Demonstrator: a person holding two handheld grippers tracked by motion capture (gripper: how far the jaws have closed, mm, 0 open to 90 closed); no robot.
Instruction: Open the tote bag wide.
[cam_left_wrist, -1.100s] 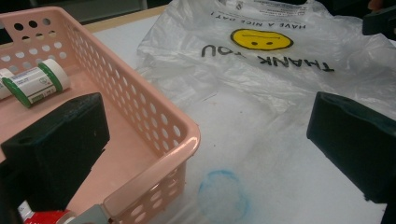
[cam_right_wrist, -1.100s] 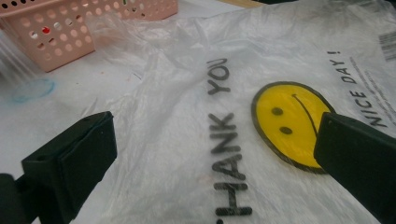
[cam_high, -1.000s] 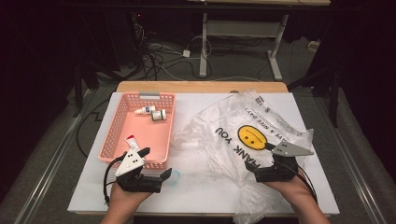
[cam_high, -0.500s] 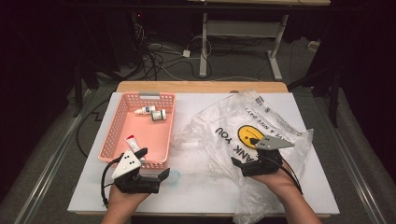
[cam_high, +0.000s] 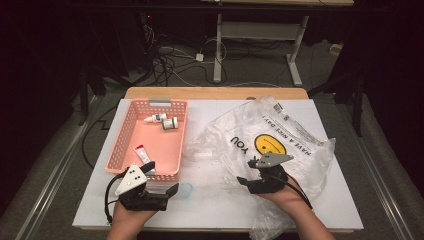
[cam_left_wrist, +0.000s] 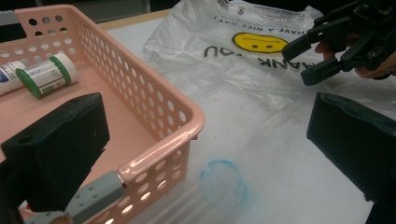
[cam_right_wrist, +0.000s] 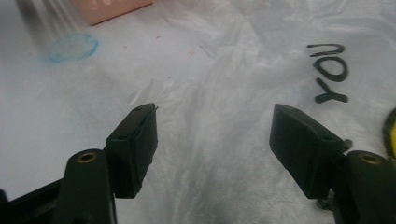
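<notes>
A crumpled clear plastic bag (cam_high: 280, 135) with a yellow smiley face and black lettering lies on the right half of the white table (cam_high: 215, 212). My right gripper (cam_high: 245, 171) hovers open over the bag's near left part, jaws pointing left. The right gripper view has that gripper (cam_right_wrist: 215, 116) wide apart just above the bag (cam_right_wrist: 224, 70), nothing between the jaws. My left gripper (cam_high: 161, 178) is open at the near right corner of a pink basket (cam_high: 120, 145). In the left gripper view its jaws straddle that basket corner (cam_left_wrist: 154, 102), with the bag (cam_left_wrist: 243, 60) and the right gripper (cam_left_wrist: 308, 56) beyond.
Lying in the basket are a white bottle (cam_high: 155, 118), a green-capped bottle (cam_high: 170, 123) and a small red-capped tube (cam_high: 142, 153). A faint blue ring (cam_high: 186, 190) marks the table between the grippers. Cables and desk legs fill the floor behind.
My right gripper has moved left across the bag toward its near left part. The left gripper has stayed by the basket corner, turning slightly.
</notes>
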